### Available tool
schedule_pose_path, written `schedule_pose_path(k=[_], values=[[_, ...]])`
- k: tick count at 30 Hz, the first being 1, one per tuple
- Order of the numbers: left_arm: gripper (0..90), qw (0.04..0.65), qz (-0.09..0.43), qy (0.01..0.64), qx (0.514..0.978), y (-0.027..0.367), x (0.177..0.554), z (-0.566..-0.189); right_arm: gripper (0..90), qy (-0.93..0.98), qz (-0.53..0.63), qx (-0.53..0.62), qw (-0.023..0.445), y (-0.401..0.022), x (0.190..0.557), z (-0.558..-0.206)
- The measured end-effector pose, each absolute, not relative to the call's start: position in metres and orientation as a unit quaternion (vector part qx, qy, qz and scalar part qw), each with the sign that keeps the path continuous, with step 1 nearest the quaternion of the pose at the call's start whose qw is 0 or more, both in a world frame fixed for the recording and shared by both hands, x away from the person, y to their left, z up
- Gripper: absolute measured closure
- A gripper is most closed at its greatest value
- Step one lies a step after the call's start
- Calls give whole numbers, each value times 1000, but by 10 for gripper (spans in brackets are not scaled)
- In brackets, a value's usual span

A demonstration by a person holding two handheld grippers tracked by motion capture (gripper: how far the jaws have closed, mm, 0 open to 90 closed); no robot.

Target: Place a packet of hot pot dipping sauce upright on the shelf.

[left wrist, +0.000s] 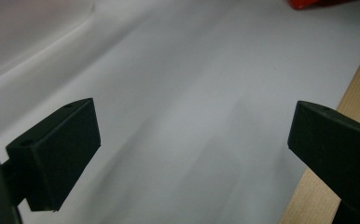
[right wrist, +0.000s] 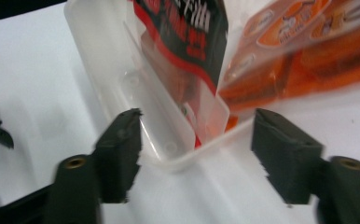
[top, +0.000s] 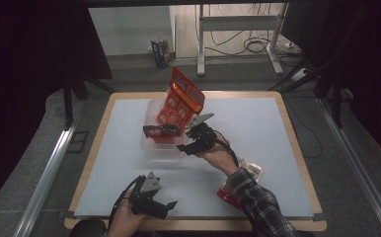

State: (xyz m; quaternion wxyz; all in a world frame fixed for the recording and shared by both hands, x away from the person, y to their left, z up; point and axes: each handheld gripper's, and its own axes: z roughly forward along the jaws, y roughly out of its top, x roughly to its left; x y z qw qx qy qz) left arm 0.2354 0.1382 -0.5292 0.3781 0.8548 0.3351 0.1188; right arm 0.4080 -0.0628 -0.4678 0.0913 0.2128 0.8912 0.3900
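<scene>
The clear plastic container is hard to make out in the high view, pale against the white surface; in the right gripper view its near corner shows plainly, but its far end is cut off at the top edge. One orange snack packet stands tilted in the container, rising well above its rim; in the right gripper view the packet's print is blurred and unreadable. A second red packet lies well behind the container, near the surface's front edge, mostly hidden under the plaid sleeve. The right tongs stand apart just before the container's near corner, pressing on nothing. The left tongs are wide apart over bare surface, far nearer the person than the container.
</scene>
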Motion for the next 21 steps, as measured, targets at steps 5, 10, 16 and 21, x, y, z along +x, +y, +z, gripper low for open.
schedule_pose_path(k=[5, 10, 16, 21], values=[[24, 379, 120, 336, 854, 138, 235, -530, 164, 889, 391, 214, 106, -74, 398, -473], [24, 377, 123, 333, 856, 138, 235, -529, 108, 887, 394, 220, 103, -85, 390, -477], [23, 375, 133, 325, 858, 137, 234, -529, 48, 881, 401, 231, 94, -100, 379, -482], [22, 372, 142, 320, 860, 137, 234, -529, 1, 883, 394, 232, 103, -111, 370, -488]])
